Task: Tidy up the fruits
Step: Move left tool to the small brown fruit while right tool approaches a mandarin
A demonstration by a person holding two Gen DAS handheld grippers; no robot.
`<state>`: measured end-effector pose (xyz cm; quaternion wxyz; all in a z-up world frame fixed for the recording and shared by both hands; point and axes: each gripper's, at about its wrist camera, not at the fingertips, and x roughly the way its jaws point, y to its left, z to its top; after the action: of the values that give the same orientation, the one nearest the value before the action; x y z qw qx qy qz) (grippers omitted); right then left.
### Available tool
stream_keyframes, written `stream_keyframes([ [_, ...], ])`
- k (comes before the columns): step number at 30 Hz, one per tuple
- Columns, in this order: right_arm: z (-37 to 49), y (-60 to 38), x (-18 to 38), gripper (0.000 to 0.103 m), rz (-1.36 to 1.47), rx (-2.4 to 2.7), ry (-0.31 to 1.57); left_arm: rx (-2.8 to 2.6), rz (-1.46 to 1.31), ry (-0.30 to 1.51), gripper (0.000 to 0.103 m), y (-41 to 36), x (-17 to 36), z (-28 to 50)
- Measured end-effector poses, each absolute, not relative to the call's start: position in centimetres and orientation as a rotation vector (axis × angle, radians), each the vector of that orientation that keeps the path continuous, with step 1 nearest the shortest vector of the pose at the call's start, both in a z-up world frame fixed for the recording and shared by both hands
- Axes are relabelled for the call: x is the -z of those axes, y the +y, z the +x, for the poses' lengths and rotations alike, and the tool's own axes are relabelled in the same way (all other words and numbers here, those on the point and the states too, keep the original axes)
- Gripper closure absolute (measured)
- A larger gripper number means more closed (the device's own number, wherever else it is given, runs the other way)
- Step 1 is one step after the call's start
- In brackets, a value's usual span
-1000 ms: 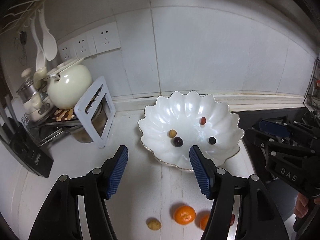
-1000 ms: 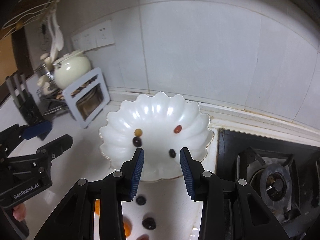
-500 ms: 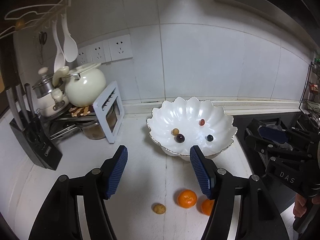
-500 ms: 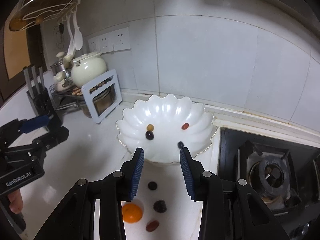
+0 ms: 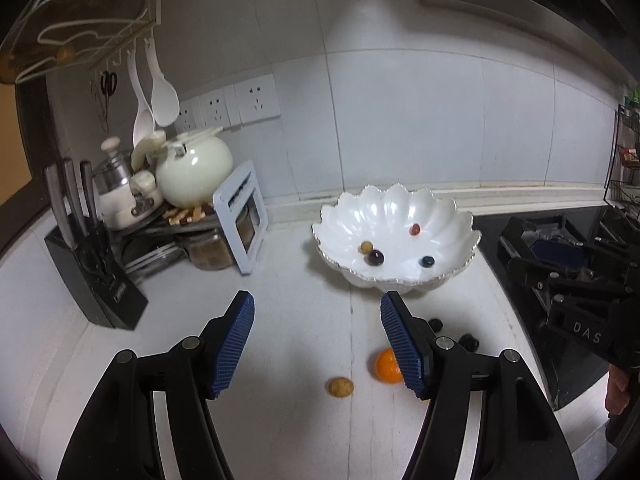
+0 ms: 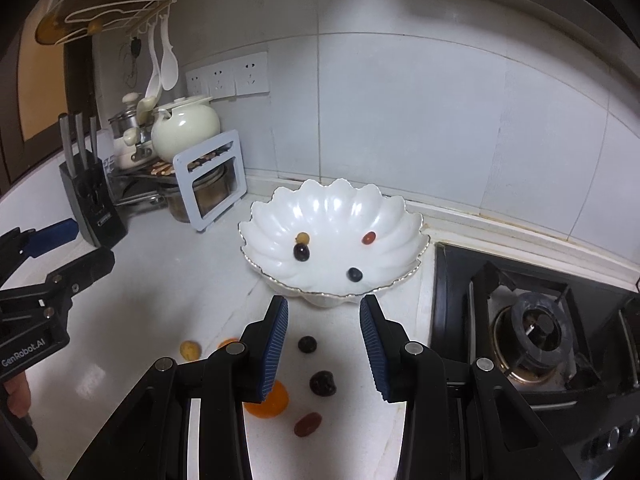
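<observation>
A white scalloped bowl (image 5: pixel 460 224) (image 6: pixel 272 224) stands on the white counter and holds several small fruits, among them a dark grape (image 5: pixel 375 257) (image 6: pixel 301 252) and a red one (image 5: pixel 415 229) (image 6: pixel 369 237). On the counter in front lie an orange (image 5: pixel 385 367) (image 6: pixel 276 400), a small yellow fruit (image 5: pixel 341 387) (image 6: pixel 189 350), two dark fruits (image 6: pixel 307 344) (image 6: pixel 322 383) and a reddish one (image 6: pixel 307 424). My left gripper (image 5: pixel 317 344) is open and empty above the counter. My right gripper (image 6: pixel 323 346) is open and empty over the loose fruits.
A knife block (image 5: pixel 94 280), a rack with a white teapot (image 5: pixel 194 170) and pots stand at the left. A gas stove (image 6: pixel 536 320) lies right of the bowl. Wall sockets and hanging spoons (image 5: pixel 160 96) are behind.
Both grippers have pulled back and up from the bowl. More of the counter and loose fruits shows now. Both stay open and empty.
</observation>
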<state>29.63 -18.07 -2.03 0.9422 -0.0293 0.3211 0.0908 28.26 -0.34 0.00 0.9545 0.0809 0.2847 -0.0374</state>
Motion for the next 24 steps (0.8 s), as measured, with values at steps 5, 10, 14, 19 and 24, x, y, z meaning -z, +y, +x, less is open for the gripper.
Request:
stream_keyframes([
  [5,29.0,-17.8,2.7,0.064,-0.068,-0.187,0.657,0.073,0.142,0.626,0.038,0.2,1.5,27.9],
  [10,28.6,-17.3,3.7,0.064,-0.07,-0.211,0.68,0.069,0.137,0.657,0.038,0.4,2.9,27.5],
  [14,28.2,-16.8,4.6,0.064,-0.07,-0.233,0.7,0.069,0.129,0.672,0.038,0.8,3.8,27.2],
  [19,27.8,-16.2,5.8,0.054,-0.073,-0.254,0.717,0.068,0.122,0.685,0.038,1.2,4.7,27.0],
  [24,27.6,-15.6,7.1,0.054,-0.076,-0.264,0.73,0.076,0.124,0.685,0.038,1.4,5.8,26.9],
])
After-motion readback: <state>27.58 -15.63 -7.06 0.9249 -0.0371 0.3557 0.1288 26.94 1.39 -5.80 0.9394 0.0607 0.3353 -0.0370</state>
